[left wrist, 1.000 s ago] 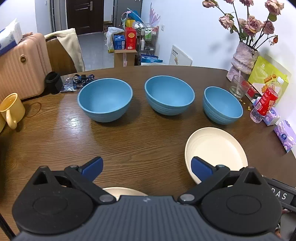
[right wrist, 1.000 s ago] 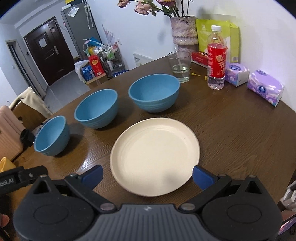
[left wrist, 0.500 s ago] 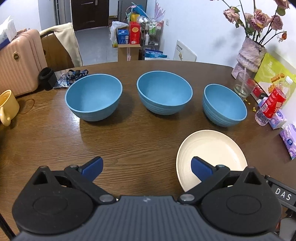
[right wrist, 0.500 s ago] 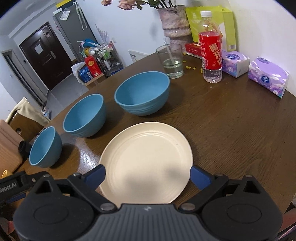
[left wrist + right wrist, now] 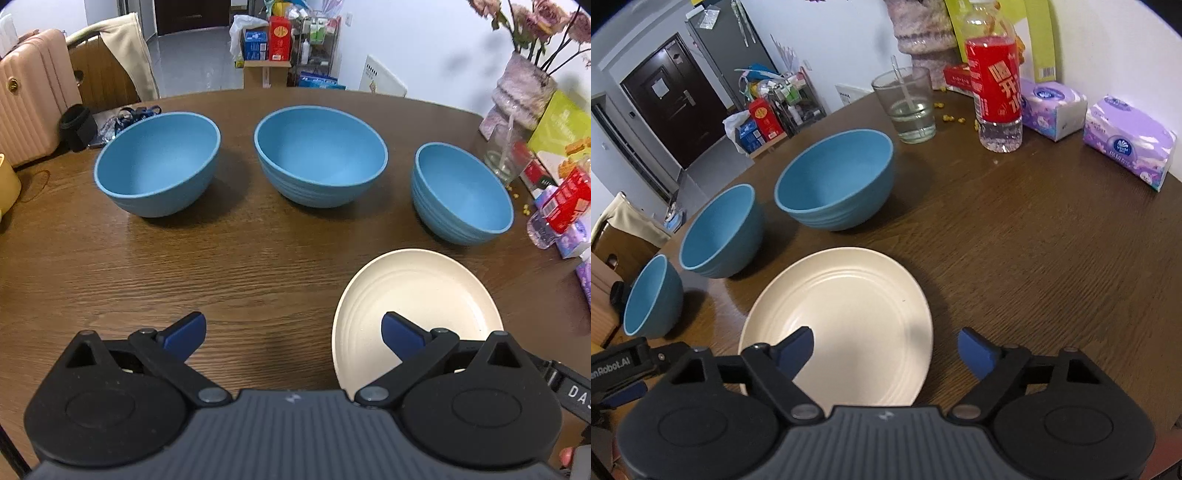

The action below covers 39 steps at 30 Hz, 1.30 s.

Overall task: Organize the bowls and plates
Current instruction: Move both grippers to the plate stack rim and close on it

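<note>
Cream-coloured and ridged, the plate [image 5: 846, 317] lies flat on the dark wooden tabletop [image 5: 1034, 258], nearest the person, with three blue bowls lined up behind it: a small bowl [image 5: 652, 295] farthest left as the right-hand camera sees it, a middle bowl [image 5: 720, 230] beside it, and a large bowl [image 5: 836, 179] just behind the plate. None of them is stacked yet, so I judge the sorting has barely begun and the step in hand is the reach for the plate.

The right tongs [image 5: 884, 349] hang low over the plate's near half. Their jaws have just been closing somewhat but remain wide apart, one blue pad above the plate's surface and the other out past its right rim. Nothing is pinched between them; whether a pad brushes the plate I cannot tell.

The left tongs [image 5: 293, 332] are spread wide too, gripping nothing, poised above bare wood with their right pad overlapping the plate's left edge in that view.

Next, as I read it, the right tongs need to drop onto the rim and clamp it. A flat, thin plate gives little edge to bite, so a shallow angle would help, and the glass [image 5: 910, 107] and bottle [image 5: 995, 81] behind stay well clear.
</note>
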Tool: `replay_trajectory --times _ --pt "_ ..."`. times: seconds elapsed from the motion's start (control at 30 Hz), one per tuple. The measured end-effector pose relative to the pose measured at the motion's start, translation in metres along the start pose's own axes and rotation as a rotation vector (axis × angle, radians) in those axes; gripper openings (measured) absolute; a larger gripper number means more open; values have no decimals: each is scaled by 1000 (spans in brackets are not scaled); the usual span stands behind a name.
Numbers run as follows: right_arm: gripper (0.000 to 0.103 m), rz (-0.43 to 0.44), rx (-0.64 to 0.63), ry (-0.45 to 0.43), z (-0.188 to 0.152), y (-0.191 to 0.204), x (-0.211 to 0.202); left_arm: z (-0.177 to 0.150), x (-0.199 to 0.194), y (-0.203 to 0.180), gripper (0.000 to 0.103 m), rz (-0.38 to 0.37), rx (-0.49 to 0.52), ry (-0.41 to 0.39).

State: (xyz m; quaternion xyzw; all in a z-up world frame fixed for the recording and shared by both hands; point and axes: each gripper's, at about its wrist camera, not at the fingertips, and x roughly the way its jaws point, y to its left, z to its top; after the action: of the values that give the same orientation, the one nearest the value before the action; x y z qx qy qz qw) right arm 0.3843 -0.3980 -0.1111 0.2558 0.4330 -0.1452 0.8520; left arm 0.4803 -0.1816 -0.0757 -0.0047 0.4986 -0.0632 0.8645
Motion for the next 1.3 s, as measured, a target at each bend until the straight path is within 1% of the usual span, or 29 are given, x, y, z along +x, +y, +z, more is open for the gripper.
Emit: replay_trajectory --times 0.1,0.27,0.47,0.53,0.6,0.77,0.9,1.0,1.03,1.13,1.2,1.27,1.3 --pt "79 -2 -3 13 4 -5 8 1 12 -7 103 6 5 17" --pt "78 -7 -6 34 10 -15 21 2 28 -16 103 1 13 41" --pt "72 -19 3 54 14 -28 32 1 47 -25 103 7 18 77" --pt "71 -21 10 58 13 -33 35 2 51 -28 103 2 25 80" --pt "67 -22 17 66 13 -37 38 3 54 -31 103 -5 29 83" --pt "64 -21 25 80 11 -38 45 3 59 -35 103 -7 43 88" --pt "62 -17 31 83 11 -40 48 4 66 -32 102 -15 22 104" --pt "59 -14 35 87 11 -42 51 4 69 -32 102 -15 20 110" --pt "58 -14 37 90 11 -42 53 4 71 -32 101 -13 19 111" --pt "51 -9 40 101 10 -44 57 4 74 -32 98 -12 10 116" --pt "47 1 41 109 9 -45 58 4 76 -32 92 -16 6 123" --pt "47 7 36 110 10 -46 59 4 77 -32 89 -17 5 127" --pt "45 8 33 111 11 -46 60 5 78 -32 85 -18 4 128"
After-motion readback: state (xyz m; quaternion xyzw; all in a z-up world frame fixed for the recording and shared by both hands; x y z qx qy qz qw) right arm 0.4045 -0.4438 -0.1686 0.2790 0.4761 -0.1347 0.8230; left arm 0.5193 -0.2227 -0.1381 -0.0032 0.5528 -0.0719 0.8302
